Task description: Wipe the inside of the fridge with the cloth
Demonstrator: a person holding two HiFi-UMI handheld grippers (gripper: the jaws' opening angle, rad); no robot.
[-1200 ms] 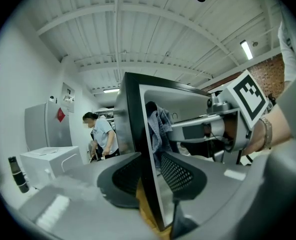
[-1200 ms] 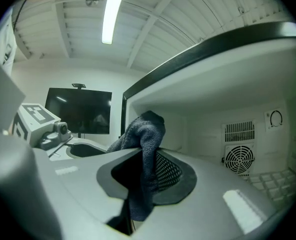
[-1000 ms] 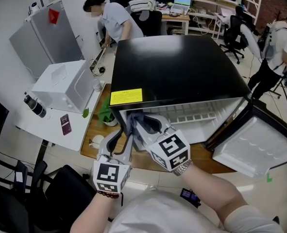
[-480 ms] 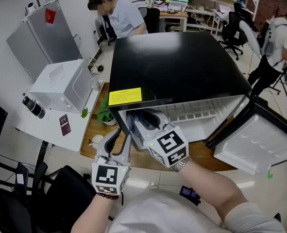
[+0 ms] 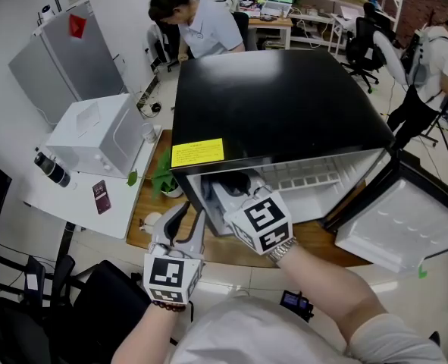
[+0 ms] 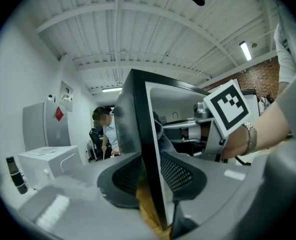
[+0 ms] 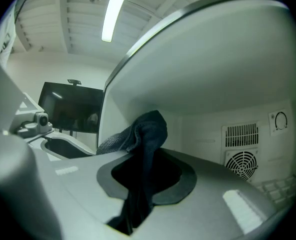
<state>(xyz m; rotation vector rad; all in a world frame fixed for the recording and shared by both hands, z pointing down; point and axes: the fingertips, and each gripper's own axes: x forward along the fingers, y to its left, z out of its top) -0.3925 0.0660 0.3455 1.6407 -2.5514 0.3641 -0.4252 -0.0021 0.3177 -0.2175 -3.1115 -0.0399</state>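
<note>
1. A black box-shaped mini fridge with a white lining stands with its door swung wide to its right.
2. The left hand-held gripper is clamped on the front edge of the fridge's left wall, with one jaw outside the wall and one inside.
3. The right hand-held gripper reaches level into the fridge's compartment, its jaws closed on a dark blue woven cloth.
4. The cloth bunches above those jaws at the fridge's left inner wall, near its ceiling. A tail of it hangs down between the jaws.
5. A round white vent grille sits on the fridge's back wall, to the cloth's right.
</note>
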